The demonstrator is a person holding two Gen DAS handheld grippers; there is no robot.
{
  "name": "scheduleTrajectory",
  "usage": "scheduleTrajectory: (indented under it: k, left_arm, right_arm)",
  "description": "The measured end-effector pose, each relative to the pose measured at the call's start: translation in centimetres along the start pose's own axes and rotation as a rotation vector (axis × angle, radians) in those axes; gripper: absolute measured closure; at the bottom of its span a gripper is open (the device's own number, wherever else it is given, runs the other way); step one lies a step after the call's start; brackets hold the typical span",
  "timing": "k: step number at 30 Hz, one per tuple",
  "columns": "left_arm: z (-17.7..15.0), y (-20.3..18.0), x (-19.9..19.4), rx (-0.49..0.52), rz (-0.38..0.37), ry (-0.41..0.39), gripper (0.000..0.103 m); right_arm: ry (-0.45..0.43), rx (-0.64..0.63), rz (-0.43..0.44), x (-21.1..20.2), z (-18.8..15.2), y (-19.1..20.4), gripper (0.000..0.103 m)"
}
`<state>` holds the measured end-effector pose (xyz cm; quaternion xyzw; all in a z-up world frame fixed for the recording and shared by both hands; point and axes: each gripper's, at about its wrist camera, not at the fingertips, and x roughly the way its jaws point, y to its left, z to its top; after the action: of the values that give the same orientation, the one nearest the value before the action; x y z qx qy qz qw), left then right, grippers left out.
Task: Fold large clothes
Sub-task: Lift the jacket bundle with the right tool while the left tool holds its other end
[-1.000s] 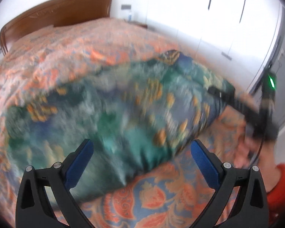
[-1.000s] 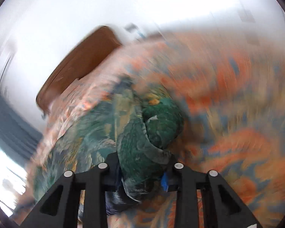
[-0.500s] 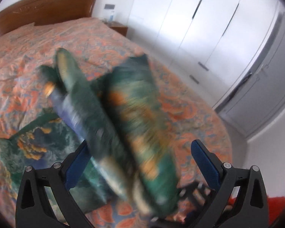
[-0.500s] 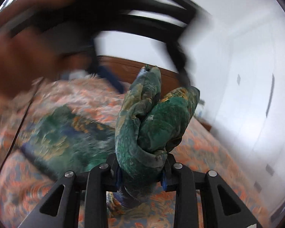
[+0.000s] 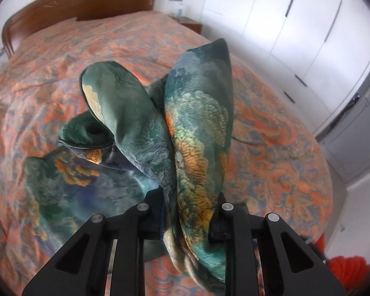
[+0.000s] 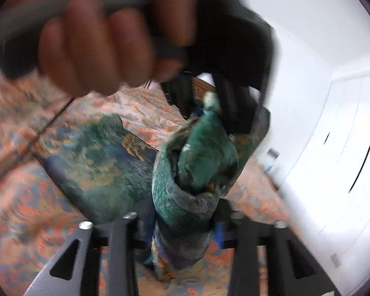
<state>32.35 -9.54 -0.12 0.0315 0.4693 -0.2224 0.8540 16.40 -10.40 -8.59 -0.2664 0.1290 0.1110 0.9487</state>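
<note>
A large green, blue and orange patterned garment lies partly on the bed, with two bunched folds raised. My left gripper is shut on one bunched edge of it, and the cloth stands up between the jaws. My right gripper is shut on another bunch of the same garment. The rest of the garment spreads flat on the bedspread below. In the right wrist view the person's hand on the left gripper's handle fills the top, very close and blurred.
The bed has an orange floral bedspread and a brown wooden headboard. White wardrobe doors stand to the right. A nightstand is by the headboard. Something red shows at the lower right.
My left gripper was open and has shut on a bunched edge of the garment. My right gripper lifted its bunch and swung close to the left gripper.
</note>
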Motion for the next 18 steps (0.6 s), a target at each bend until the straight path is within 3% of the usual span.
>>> scheduleTrajectory:
  k: [1,3,8,15,18]
  left_arm:
    - [-0.1,0.9,-0.6,-0.012,0.006,-0.008,0.081]
    - [-0.1,3.4,-1.8,-0.049,0.03,-0.027,0.081]
    - [-2.2,9.7,-3.1,-0.145,0.092,-0.047,0.081]
    - [-8.0,17.9,-1.5,-0.328,0.128,-0.019,0.081]
    - [-10.1,19.9,-0.7,-0.367,0.143,-0.019,0.081]
  right_arm:
    - [-0.007,0.047,0.043,-0.8,0.1,-0.5,0.037]
    - [-0.007,0.178,0.131,-2.3,0.0,-2.2,0.032]
    - [0.033,0.352,0.19,-4.8,-2.4,-4.6,0.032]
    - [0.139,0.448,0.198,-2.1,-4.5,-5.7,0.032]
    - [0.147,0.45,0.215,-1.7,-3.4,-6.6,0.042]
